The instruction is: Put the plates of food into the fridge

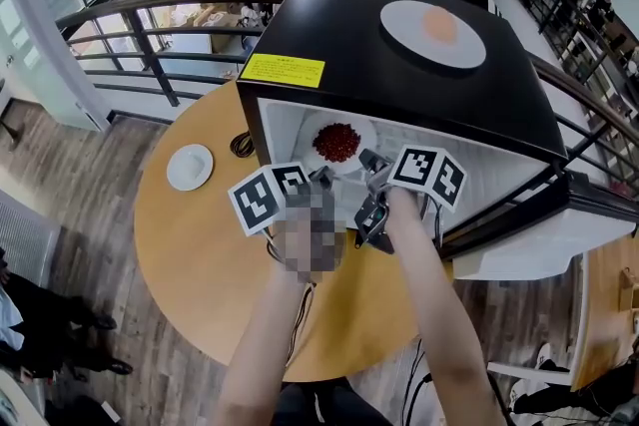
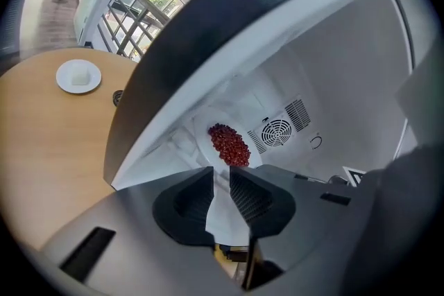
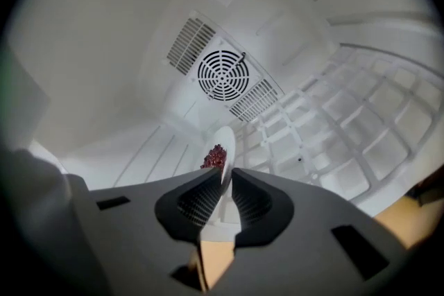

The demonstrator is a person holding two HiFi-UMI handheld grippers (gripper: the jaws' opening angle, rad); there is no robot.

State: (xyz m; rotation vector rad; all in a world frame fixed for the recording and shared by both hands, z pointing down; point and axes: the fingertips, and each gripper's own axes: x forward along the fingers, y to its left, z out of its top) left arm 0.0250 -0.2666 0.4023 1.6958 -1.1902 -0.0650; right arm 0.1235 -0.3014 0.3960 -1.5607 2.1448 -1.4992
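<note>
Holding plate of red food (image 1: 364,129) inside the fridge (image 1: 349,55), with left gripper (image 2: 220,180) and right gripper (image 3: 226,180) both clamping its rim; noting orange-topped plate (image 1: 404,25) atop the fridge.

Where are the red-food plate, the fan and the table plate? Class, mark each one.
red-food plate (image 1: 368,135), head view, bare right rim.
fan (image 3: 223,75), right gripper view, grille centre.
table plate (image 2: 62,77), left gripper view, left rim.

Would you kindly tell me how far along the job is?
Done: no plate released inside the fridge yet. In hand: left gripper and right gripper both grip the red-food plate, within the fridge. Left: the orange-food plate on the fridge top and the small plate on the table.
</note>
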